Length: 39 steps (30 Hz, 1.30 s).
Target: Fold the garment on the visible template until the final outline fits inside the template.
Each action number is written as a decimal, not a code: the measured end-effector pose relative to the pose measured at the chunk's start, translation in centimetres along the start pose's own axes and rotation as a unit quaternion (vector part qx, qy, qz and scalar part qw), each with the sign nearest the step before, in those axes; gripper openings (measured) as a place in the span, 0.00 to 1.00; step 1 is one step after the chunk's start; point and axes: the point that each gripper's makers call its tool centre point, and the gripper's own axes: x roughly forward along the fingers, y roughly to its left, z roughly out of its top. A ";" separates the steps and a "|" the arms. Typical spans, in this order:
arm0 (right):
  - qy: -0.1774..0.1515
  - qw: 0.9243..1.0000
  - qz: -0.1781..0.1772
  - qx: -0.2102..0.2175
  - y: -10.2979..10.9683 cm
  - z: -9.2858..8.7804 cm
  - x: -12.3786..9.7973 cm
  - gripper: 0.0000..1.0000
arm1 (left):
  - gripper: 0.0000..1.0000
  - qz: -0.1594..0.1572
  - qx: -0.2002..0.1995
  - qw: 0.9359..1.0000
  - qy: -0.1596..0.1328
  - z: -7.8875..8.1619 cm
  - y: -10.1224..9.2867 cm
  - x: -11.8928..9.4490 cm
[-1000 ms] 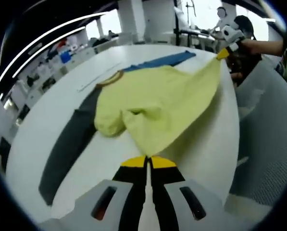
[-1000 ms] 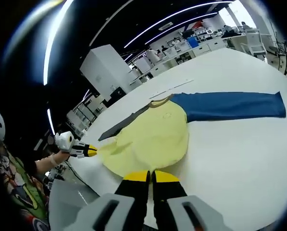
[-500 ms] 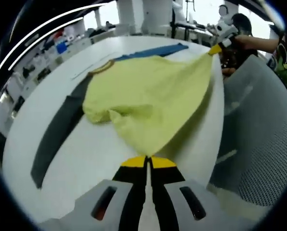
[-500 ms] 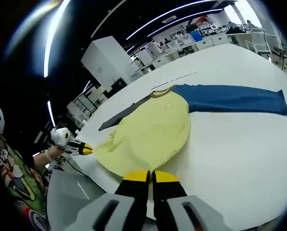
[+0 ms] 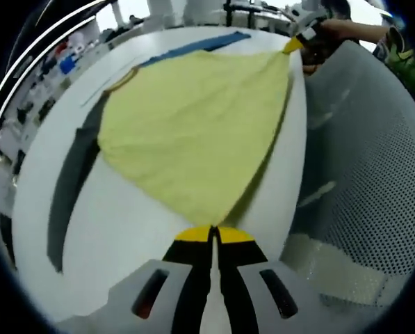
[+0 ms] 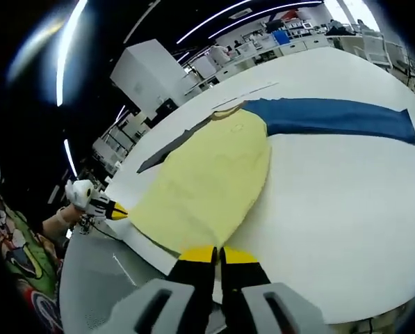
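Yellow garment [image 5: 193, 125] with blue and dark sleeves, spread flat on white table [image 6: 346, 188]

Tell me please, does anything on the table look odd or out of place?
Nothing looks damaged. The yellow garment is stretched between both shut grippers and its gripped edge hangs past the table edge; its blue sleeve lies flat.

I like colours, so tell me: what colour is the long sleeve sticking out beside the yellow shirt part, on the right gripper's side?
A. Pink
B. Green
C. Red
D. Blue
D: the sleeve stretching from the yellow body across the white table is blue.
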 end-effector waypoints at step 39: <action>0.034 0.998 -0.027 0.041 -3.0 -2.8 0.5 0.00 | 0.00 -0.048 -0.012 0.998 0.025 -1.1 -2.0 1.8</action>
